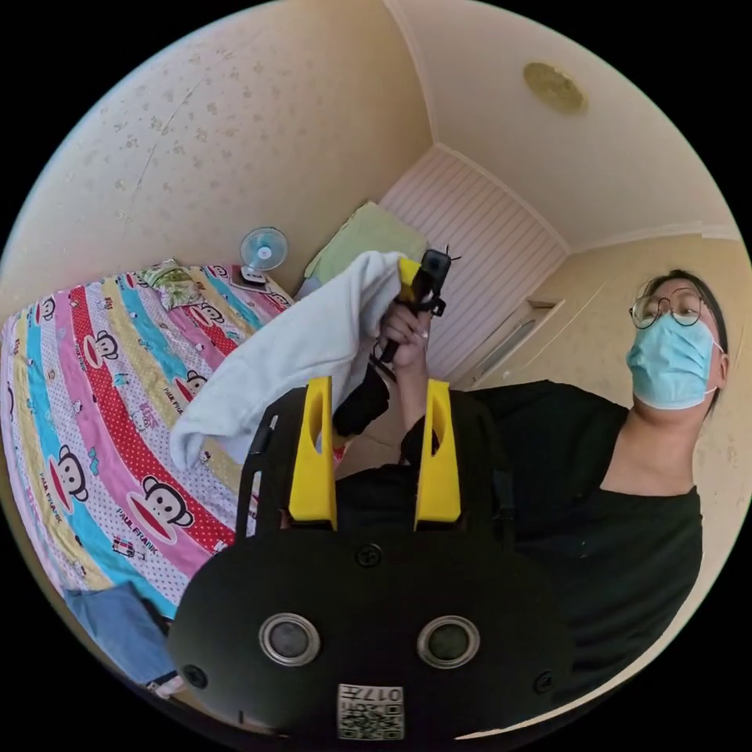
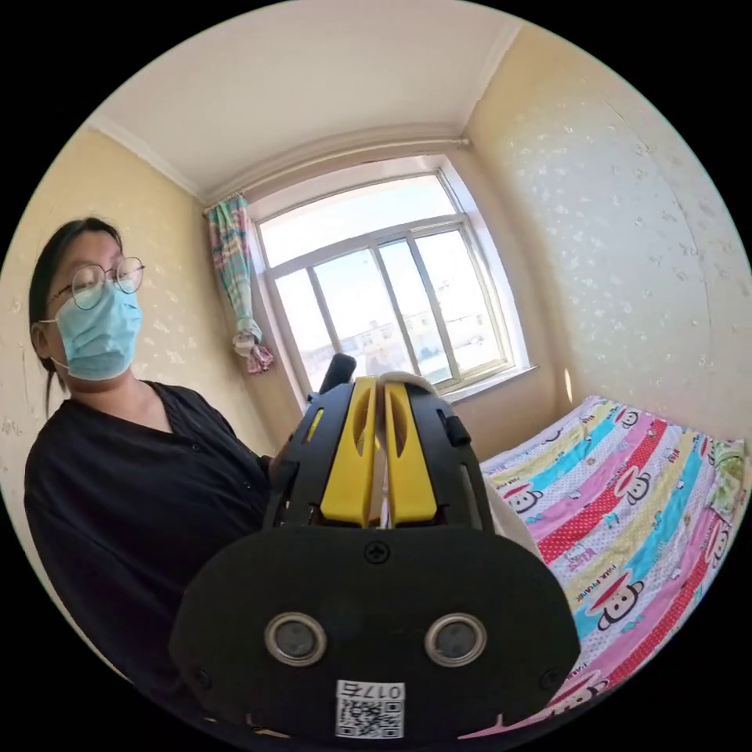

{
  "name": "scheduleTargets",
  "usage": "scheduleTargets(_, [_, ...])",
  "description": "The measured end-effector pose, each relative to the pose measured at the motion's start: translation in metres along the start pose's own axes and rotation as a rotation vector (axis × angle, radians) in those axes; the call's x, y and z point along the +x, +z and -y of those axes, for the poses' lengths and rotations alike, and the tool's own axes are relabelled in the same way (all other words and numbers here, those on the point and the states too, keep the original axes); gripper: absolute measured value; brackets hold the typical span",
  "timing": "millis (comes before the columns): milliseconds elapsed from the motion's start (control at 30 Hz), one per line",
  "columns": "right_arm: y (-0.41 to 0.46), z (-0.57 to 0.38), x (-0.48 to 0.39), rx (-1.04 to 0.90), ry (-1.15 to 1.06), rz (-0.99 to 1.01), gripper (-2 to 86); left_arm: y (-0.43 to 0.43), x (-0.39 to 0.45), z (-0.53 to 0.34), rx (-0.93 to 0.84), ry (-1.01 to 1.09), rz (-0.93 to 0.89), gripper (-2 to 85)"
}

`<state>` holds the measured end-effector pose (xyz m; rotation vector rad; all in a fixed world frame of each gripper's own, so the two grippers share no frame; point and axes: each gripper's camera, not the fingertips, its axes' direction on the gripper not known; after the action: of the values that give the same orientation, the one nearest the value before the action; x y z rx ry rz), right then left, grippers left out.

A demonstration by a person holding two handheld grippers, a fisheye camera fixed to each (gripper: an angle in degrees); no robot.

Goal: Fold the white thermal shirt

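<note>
One patterned bedsheet [image 1: 102, 439] with cartoon monkeys lies at left. Above it hangs the white thermal shirt [image 1: 290, 352], soft and light, best taken by an edge. The right gripper [image 2: 377, 454] pinches it; the left gripper [image 1: 374, 450] stands wide, empty. Sheet lettering is too small to read.

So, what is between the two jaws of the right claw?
In the right gripper view, a thin fold of the white shirt is pinched between the jaws of the right claw, which are nearly closed on it.
</note>
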<state>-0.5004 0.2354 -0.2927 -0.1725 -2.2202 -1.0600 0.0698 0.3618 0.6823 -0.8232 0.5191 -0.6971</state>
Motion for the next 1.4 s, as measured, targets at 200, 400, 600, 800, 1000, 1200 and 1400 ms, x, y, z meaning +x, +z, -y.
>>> scheduleTargets(200, [0.031, 0.006, -0.043, -0.019, -0.041, -0.219, 1.5, 0.042, 0.023, 0.003, -0.026, -0.109, 0.46, 19.5])
scheduleTargets(400, [0.047, 0.013, -0.056, 0.007, -0.043, -0.192, 1.4, 0.063, 0.032, -0.024, -0.003, -0.164, 0.543, 10.6])
scheduleTargets(600, [0.033, 0.016, -0.039, 0.024, -0.04, -0.067, 1.5, 0.031, 0.031, -0.051, 0.028, -0.111, 0.243, 4.3])
scheduleTargets(800, [-0.009, 0.012, -0.006, 0.027, 0.02, 0.077, 1.8, -0.013, 0.026, -0.066, 0.203, -0.085, -0.131, 0.3])
scheduleTargets(1000, [-0.04, -0.045, 0.035, 0.042, 0.175, 0.181, 1.9, -0.025, 0.047, -0.058, 0.282, -0.015, -0.228, -0.2])
scheduleTargets(1200, [-0.074, -0.139, 0.087, 0.129, 0.584, 0.204, 1.2, -0.037, 0.096, -0.048, 0.173, 0.085, -0.016, -0.3])
scheduleTargets(1400, [-0.046, -0.225, 0.146, -0.544, 1.237, -0.219, 2.7, -0.074, 0.123, -0.051, 0.19, 0.124, 0.039, -0.4])
